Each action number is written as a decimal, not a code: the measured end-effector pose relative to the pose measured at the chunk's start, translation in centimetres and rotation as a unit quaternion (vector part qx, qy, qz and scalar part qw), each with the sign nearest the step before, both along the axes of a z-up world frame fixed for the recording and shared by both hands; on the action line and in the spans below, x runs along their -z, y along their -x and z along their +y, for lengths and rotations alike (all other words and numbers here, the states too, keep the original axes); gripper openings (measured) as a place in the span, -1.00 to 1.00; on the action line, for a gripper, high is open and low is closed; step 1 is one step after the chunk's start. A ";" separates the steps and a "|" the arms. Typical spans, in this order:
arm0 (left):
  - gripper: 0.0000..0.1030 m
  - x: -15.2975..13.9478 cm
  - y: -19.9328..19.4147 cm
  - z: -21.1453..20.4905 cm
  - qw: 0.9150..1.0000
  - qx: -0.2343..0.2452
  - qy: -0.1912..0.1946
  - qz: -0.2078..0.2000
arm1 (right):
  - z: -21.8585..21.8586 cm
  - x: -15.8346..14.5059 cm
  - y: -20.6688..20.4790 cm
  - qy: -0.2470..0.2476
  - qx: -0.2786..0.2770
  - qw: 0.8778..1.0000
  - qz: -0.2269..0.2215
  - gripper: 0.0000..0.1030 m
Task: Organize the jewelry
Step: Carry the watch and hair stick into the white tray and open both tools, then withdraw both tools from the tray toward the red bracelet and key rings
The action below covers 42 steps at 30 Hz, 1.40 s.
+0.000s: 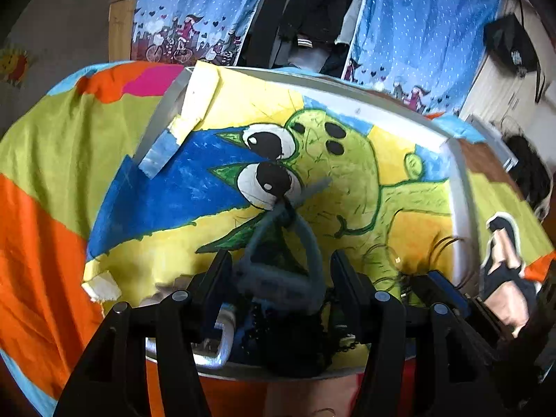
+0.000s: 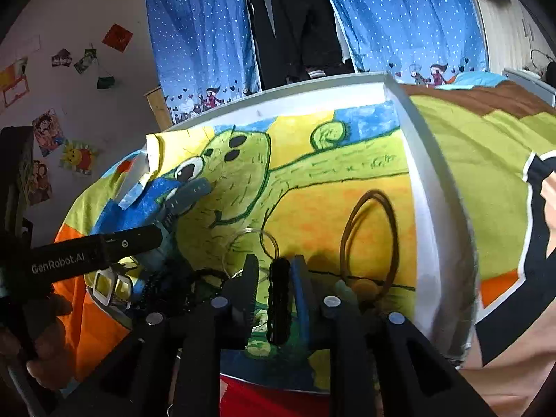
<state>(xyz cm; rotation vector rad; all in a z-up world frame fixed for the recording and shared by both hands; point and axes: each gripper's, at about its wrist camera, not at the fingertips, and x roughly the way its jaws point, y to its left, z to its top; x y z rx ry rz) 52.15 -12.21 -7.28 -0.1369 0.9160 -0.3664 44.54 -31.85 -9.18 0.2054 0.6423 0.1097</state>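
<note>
A white tray (image 1: 462, 201) lined with a bright cartoon drawing lies on a colourful bedspread. My left gripper (image 1: 281, 271) stands open around a grey-blue fabric hair tie (image 1: 305, 239) near the tray's front edge; its jaws stand apart from it. In the right wrist view the left gripper (image 2: 104, 246) reaches in from the left with the hair tie (image 2: 189, 194) beyond it. My right gripper (image 2: 278, 281) is shut on a black beaded bracelet (image 2: 279, 305). A brown bangle (image 2: 370, 236) and a clear ring (image 2: 250, 246) lie on the tray just ahead.
A pile of black beads (image 2: 170, 288) and a silver square buckle (image 2: 111, 286) lie at the tray's front left corner. The tray's right wall (image 2: 431, 215) rises close to the bangle. Blue dotted curtains (image 2: 201, 34) hang behind the bed.
</note>
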 end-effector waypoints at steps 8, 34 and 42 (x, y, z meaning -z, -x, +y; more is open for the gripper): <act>0.38 -4.7 2.5 1.6 0.999 -0.024 0.017 -0.026 | -0.2 -3.1 2.7 0.007 0.004 0.999 -0.046 -0.06; 0.97 -15.0 27.8 6.5 0.963 -0.092 -0.029 -0.254 | -0.7 -11.9 24.1 -0.013 0.014 0.972 -0.233 1.00; 0.97 -13.3 34.3 7.4 0.963 -0.077 -0.055 -0.253 | 0.2 -11.6 29.6 -0.009 0.027 0.976 -0.217 1.00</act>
